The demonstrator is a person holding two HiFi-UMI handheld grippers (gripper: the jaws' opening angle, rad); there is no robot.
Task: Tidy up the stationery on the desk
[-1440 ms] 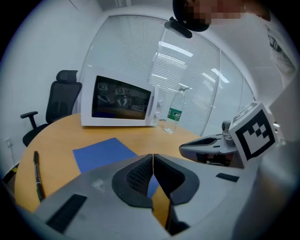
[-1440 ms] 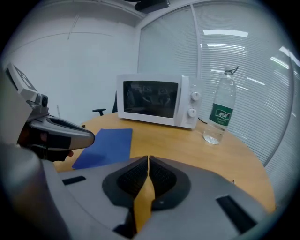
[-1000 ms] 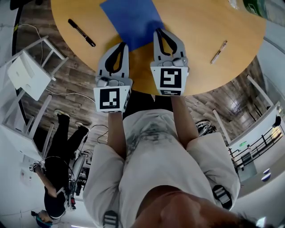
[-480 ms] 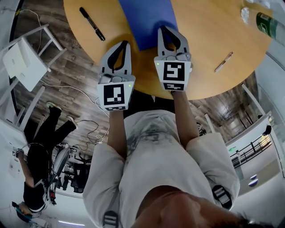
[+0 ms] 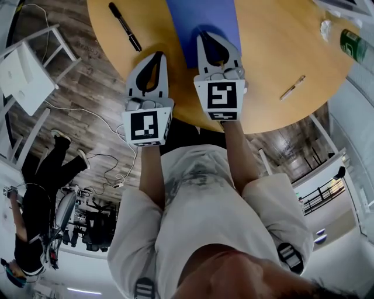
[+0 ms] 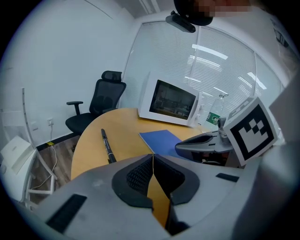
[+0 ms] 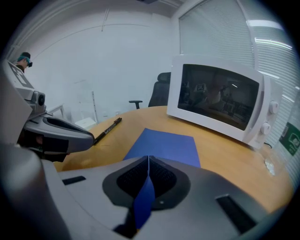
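I hold my left gripper (image 5: 156, 55), jaws together, over the counter's (image 5: 263, 58) near edge and my right gripper (image 5: 205, 36), also closed on nothing, above the blue sheet's (image 5: 198, 14) near end, the black marker (image 5: 124, 26) lying farther left and a pale pen (image 5: 292, 87) well right.

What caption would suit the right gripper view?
Shut right gripper above a blue sheet on the wooden desk, microwave behind.

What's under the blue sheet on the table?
The blue sheet lies flat on the wooden table, so only tabletop shows around it. Anything beneath it is covered, and the right gripper, shut, hides its near edge.
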